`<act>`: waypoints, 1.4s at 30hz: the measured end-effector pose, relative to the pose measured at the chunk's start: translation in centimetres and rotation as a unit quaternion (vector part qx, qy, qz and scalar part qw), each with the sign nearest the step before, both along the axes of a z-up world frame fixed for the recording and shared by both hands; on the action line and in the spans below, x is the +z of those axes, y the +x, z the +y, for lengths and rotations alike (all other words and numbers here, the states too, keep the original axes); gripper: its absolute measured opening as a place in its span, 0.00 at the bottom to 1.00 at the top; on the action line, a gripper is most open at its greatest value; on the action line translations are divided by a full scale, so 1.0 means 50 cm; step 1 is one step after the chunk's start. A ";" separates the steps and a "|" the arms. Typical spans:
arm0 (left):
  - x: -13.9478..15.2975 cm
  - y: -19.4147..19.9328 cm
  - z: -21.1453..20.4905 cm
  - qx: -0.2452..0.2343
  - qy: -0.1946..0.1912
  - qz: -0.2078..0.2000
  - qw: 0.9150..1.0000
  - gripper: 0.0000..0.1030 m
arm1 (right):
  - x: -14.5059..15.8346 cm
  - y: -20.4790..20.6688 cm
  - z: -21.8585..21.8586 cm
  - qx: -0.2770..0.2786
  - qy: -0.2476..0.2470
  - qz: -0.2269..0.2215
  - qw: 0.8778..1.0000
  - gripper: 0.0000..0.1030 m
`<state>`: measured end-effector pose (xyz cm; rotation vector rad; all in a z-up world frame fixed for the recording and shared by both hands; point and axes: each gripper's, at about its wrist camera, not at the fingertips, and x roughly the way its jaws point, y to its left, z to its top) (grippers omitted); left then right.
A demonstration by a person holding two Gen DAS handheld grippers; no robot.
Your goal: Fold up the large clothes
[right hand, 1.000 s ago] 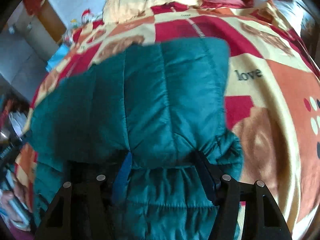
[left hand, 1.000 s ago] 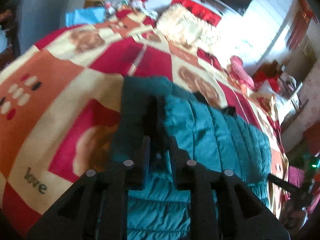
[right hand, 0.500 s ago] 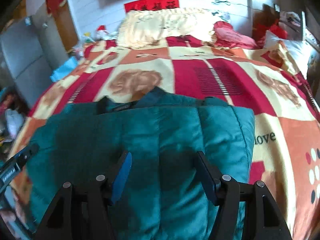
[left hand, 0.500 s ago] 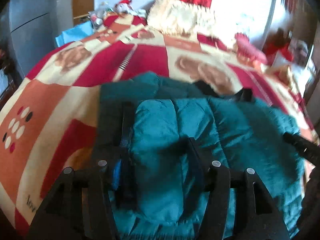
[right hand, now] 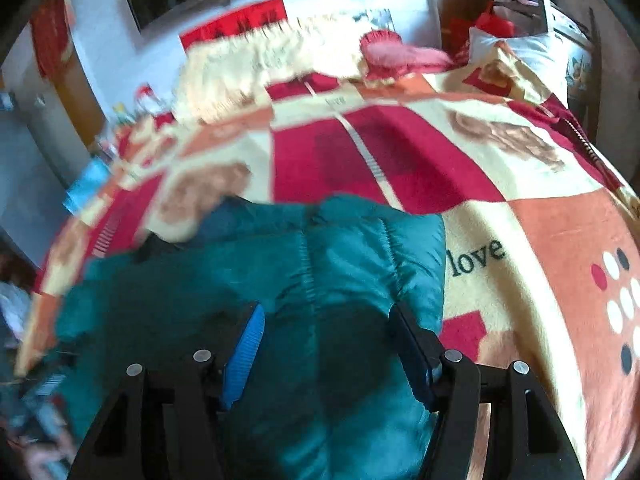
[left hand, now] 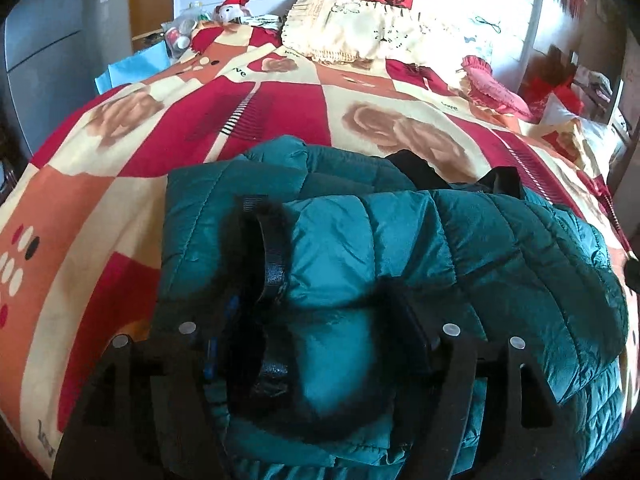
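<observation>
A teal quilted jacket (left hand: 460, 240) lies folded on the bed's red, cream and orange blanket (left hand: 100, 208). My left gripper (left hand: 324, 264) points down at the jacket's near left part. Its jaws are opening, and a puffy fold of the jacket bulges loosely between the fingers (left hand: 272, 256). In the blurred right wrist view the same jacket (right hand: 340, 264) lies under my right gripper (right hand: 326, 308). That gripper stands open over the jacket's right part. Its blue pad (right hand: 244, 356) is bare, and nothing is pinched.
A cream fringed pillow (left hand: 352, 28) and a pink cushion (left hand: 492, 88) lie at the head of the bed. A plush toy and clutter (left hand: 228, 8) sit at the back left, beside a grey cabinet (left hand: 40, 60). The jacket's black lining (left hand: 416, 168) shows at its far edge.
My left gripper went from shut on a jacket fold to wide apart and sank toward the jacket. The raised jacket part in the right view now lies flat on the bed.
</observation>
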<state>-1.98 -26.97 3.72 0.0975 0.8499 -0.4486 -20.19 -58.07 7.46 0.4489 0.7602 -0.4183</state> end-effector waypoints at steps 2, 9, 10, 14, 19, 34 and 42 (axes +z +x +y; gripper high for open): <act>-0.002 -0.004 -0.003 -0.001 0.005 -0.004 1.000 0.69 | 0.012 -0.014 0.064 0.045 -0.012 0.001 0.999 0.61; 0.006 -0.018 -0.003 -0.003 0.013 0.005 1.000 0.74 | -0.086 -0.016 0.137 0.071 -0.089 0.083 0.990 0.61; 0.016 -0.024 0.003 -0.003 0.012 0.008 1.000 0.74 | -0.078 -0.016 0.138 0.071 -0.088 0.088 0.990 0.61; 0.061 -0.056 0.033 0.005 -0.020 -0.017 1.000 0.74 | -0.022 -0.051 0.124 0.061 -0.056 0.031 0.996 0.61; 0.065 -0.078 0.029 -0.003 -0.025 -0.024 0.999 0.74 | 0.002 -0.045 0.109 0.030 -0.065 0.015 0.997 0.61; -0.004 -0.058 -0.001 0.000 0.016 -0.017 1.000 0.78 | -0.040 -0.019 0.106 0.021 -0.084 0.073 0.994 0.63; 0.016 -0.074 0.011 0.000 0.020 -0.014 1.000 0.78 | -0.084 -0.014 0.141 0.049 -0.095 0.117 0.987 0.64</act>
